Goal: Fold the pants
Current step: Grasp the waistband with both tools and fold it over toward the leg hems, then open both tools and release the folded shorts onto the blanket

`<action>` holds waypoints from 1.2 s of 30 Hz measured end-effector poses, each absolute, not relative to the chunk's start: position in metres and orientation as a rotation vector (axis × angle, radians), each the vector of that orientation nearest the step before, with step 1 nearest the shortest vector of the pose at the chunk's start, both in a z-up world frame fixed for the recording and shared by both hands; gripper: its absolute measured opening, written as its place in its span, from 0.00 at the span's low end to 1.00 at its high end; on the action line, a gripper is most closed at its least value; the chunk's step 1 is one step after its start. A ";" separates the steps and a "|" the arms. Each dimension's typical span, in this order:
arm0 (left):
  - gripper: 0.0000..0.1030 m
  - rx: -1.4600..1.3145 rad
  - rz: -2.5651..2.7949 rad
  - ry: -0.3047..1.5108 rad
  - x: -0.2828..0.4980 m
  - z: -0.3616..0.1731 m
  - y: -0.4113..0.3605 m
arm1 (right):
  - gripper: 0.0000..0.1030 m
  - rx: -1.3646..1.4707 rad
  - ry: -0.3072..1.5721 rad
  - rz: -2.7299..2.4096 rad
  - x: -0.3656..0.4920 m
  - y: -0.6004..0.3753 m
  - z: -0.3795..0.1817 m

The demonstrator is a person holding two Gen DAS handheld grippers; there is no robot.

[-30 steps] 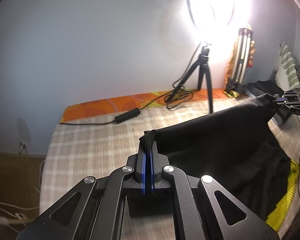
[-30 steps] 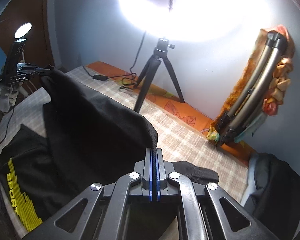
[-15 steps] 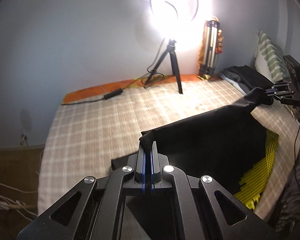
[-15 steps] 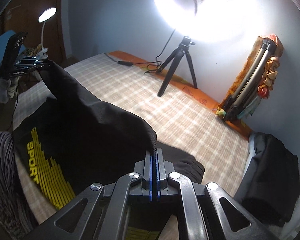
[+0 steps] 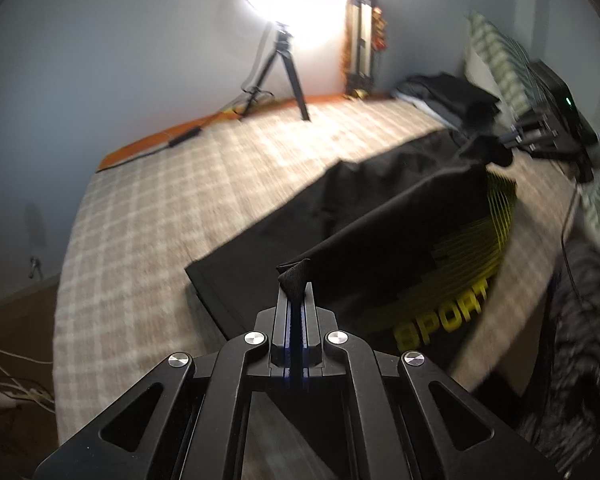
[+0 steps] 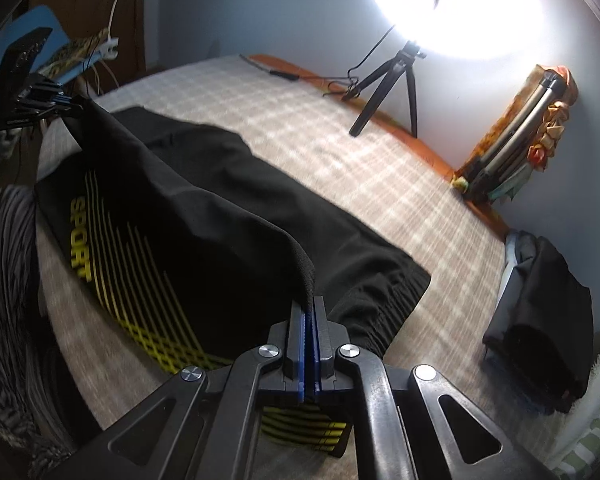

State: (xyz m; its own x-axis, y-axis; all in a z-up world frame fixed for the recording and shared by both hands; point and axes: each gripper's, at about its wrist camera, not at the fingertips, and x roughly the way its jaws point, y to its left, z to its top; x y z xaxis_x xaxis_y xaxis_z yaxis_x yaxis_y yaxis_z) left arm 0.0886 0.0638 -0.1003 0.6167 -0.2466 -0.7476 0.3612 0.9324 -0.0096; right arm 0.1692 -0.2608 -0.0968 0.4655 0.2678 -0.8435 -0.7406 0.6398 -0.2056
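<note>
My left gripper (image 5: pixel 296 300) is pinched tight on one end of the black pants (image 6: pixel 204 216); my right gripper (image 6: pixel 309 312) is pinched on the other end. The held edge hangs lifted between them. The remaining fabric, yellow SPORT print up, lies on the checked bedspread (image 6: pixel 340 152), nearer me than the ring light (image 6: pixel 456 4).
</note>
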 end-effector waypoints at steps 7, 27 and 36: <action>0.05 0.190 -0.389 0.892 0.063 -0.112 0.056 | 0.00 -0.660 0.899 0.659 0.151 -0.264 -0.104; 0.18 0.154 -0.375 0.905 0.051 -0.098 0.061 | 0.00 -0.732 0.913 0.645 0.120 -0.279 -0.124; 0.18 0.217 -0.439 0.961 0.070 -0.124 0.029 | 0.36 -0.439 0.966 0.637 0.119 -0.330 -0.104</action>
